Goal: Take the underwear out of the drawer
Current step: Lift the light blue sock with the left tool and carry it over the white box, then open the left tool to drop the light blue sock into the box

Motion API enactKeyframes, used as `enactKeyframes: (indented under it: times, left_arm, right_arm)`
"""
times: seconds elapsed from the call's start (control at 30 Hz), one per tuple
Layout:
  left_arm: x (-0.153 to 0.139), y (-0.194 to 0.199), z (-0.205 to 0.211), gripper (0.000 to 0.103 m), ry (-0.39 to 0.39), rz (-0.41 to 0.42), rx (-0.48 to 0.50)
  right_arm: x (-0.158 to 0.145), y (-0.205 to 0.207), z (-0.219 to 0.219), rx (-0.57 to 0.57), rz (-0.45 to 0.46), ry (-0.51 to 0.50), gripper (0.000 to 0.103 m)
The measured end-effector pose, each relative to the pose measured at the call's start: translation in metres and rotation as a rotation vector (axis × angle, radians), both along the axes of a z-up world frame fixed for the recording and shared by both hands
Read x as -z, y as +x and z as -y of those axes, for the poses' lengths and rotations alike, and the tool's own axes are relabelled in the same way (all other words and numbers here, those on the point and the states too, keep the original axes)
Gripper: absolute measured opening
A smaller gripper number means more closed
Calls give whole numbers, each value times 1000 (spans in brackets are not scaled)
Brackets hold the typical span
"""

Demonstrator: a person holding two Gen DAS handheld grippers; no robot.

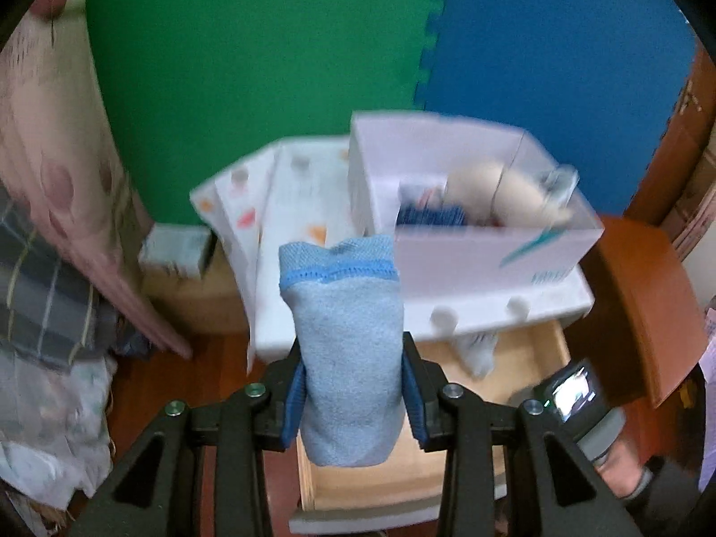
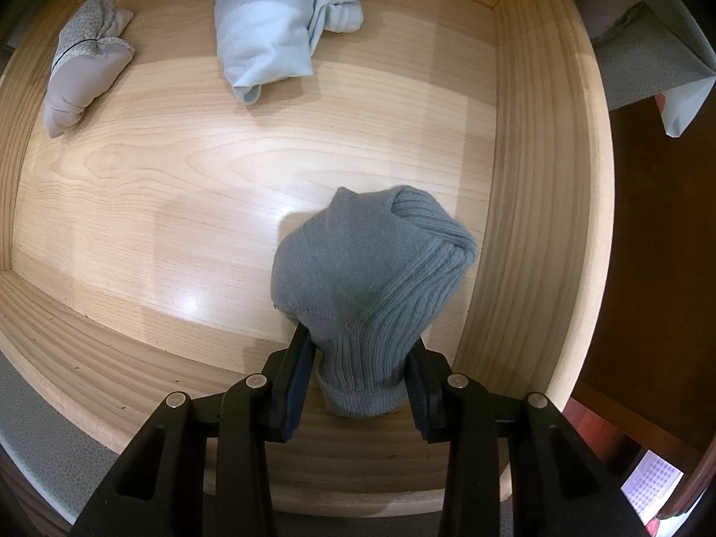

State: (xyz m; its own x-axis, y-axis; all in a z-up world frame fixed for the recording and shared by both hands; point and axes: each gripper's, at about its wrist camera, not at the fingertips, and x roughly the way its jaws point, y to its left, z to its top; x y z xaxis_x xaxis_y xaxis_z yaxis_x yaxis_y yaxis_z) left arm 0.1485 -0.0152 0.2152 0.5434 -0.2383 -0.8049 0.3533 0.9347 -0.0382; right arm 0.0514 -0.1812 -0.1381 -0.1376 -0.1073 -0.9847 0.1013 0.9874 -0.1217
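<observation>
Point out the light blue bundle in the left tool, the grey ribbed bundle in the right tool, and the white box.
light blue bundle (image 1: 349,358), left wrist view, its middle
grey ribbed bundle (image 2: 371,277), right wrist view, its middle
white box (image 1: 470,250), left wrist view, front wall

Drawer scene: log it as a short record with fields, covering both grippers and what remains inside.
left gripper: shut on light blue rolled garment, held above the open drawer
right gripper: shut on grey ribbed bundle, inside the wooden drawer
left in drawer: pale blue folded garment, grey patterned bundle
on top of the unit: white box
</observation>
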Motion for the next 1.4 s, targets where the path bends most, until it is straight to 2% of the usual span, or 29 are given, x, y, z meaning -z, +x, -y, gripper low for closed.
enactKeyframes:
  times: [0.13, 0.33, 0.57, 0.83, 1.07, 1.2, 1.33, 1.4]
  left_arm:
    - [-33, 17, 26, 37, -9, 61, 39]
    - [-37, 57, 68, 37, 2, 43, 58]
    - [-20, 103, 108, 37, 33, 27, 62]
    - [19, 136, 129, 37, 62, -38, 64]
    - [52, 146, 140, 38, 100, -105, 77]
    - [65, 143, 142, 41, 124, -112, 79]
    - [69, 145, 138, 44, 120, -144, 63]
    - [64, 144, 136, 47, 121, -125, 60]
  right_arm:
    - [1, -1, 1, 3, -1, -1, 35]
    - [1, -1, 1, 4, -1, -1, 35]
    - [1, -1, 1, 3, -2, -1, 35]
    - [1, -1, 2, 3, -2, -1, 35]
    - [1, -1, 2, 5, -2, -1, 35]
    - [2, -1, 2, 7, -2, -1, 35]
    - [1, -1, 2, 7, -2, -2, 35]
    - [1, -1, 2, 7, -2, -2, 35]
